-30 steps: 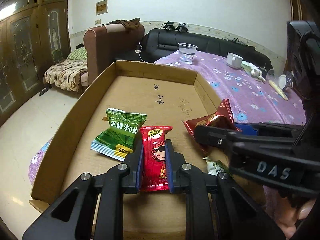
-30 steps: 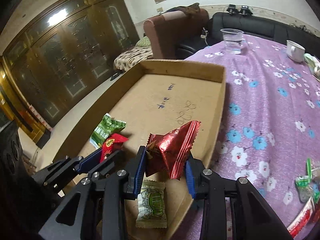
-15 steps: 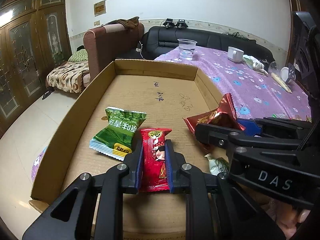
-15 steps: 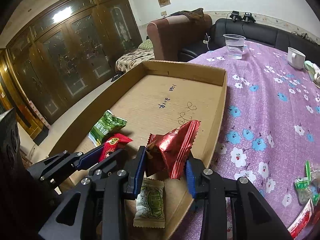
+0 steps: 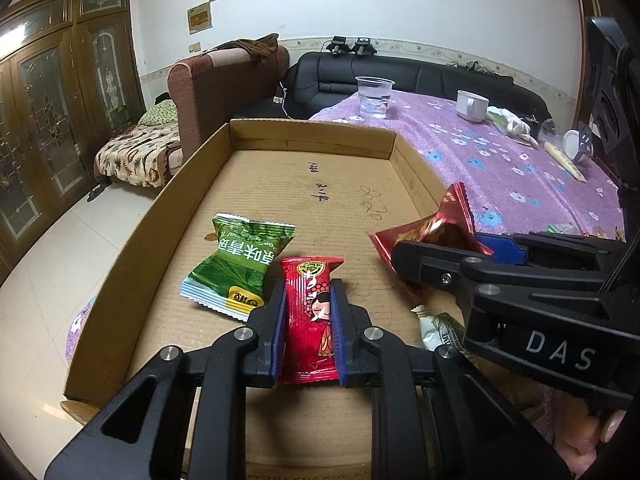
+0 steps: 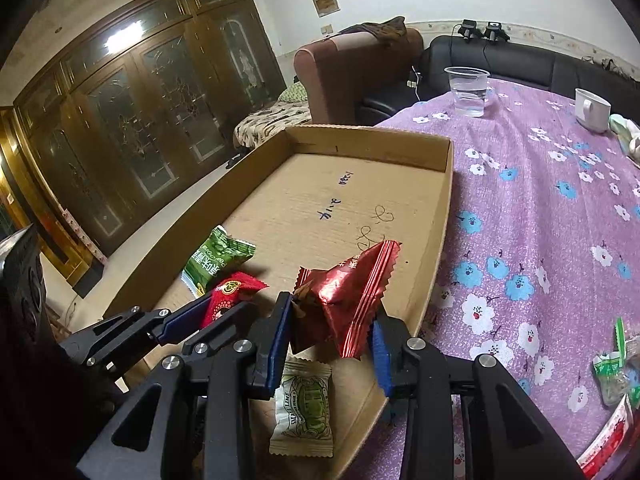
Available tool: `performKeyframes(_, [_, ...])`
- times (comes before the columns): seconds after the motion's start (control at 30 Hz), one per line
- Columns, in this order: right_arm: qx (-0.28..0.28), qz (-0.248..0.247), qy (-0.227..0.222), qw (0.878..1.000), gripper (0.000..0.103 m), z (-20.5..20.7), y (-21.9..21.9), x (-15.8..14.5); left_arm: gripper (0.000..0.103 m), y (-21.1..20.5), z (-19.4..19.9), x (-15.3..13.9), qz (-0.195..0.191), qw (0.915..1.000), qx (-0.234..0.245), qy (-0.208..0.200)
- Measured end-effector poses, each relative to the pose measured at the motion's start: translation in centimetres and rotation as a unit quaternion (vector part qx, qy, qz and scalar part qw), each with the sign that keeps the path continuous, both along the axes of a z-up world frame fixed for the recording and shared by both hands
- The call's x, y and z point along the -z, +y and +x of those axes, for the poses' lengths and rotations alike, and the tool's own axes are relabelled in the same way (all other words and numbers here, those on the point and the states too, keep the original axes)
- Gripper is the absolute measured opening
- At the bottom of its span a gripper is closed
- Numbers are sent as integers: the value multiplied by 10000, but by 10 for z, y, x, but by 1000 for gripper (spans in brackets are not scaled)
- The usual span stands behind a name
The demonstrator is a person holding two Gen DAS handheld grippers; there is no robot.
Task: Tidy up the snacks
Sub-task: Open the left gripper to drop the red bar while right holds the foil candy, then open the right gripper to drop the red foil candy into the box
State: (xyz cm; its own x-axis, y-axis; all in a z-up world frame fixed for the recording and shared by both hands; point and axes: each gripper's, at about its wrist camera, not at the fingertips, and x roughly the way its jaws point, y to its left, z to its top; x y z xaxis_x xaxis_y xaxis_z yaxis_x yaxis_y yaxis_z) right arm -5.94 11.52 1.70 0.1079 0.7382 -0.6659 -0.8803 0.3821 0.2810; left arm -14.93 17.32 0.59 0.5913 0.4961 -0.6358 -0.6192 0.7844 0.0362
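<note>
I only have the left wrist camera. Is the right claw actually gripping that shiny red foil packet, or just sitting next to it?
Observer: Gripping. The right wrist view shows the right claw with a blue pad on each side of the foil packet.
Operator: Any snacks outside the box?
Observer: Yes. A few snack packets lie on the purple tablecloth, to the right of the cardboard box.
</note>
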Motion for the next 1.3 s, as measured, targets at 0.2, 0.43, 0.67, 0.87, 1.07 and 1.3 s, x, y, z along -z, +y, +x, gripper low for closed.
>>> performKeyframes(0.2, [0, 12, -10, 10000, 37, 0, -1, -1, 17, 0, -2, 0, 32, 10000, -28, 12])
performKeyframes(0.43, [19, 70, -7, 10000, 39, 0, -3, -3, 19, -1, -1, 0, 115, 9998, -93, 92])
performKeyframes(0.67, [160, 225, 17, 9996, 48, 2, -11, -9, 44, -6, -1, -2, 322, 9993, -140, 151])
performKeyframes(0.87, [237, 344, 48, 9991, 48, 4, -16, -13, 48, -14, 0, -4, 627, 9976, -167, 239])
performKeyframes(1.07, [291, 388, 59, 9988, 48, 4, -19, -14, 54, -16, 1, -5, 730, 9968, -190, 279])
performKeyframes(1.3, [333, 456, 95, 9984, 50, 5, -23, -17, 58, -20, 3, -5, 882, 9952, -229, 343])
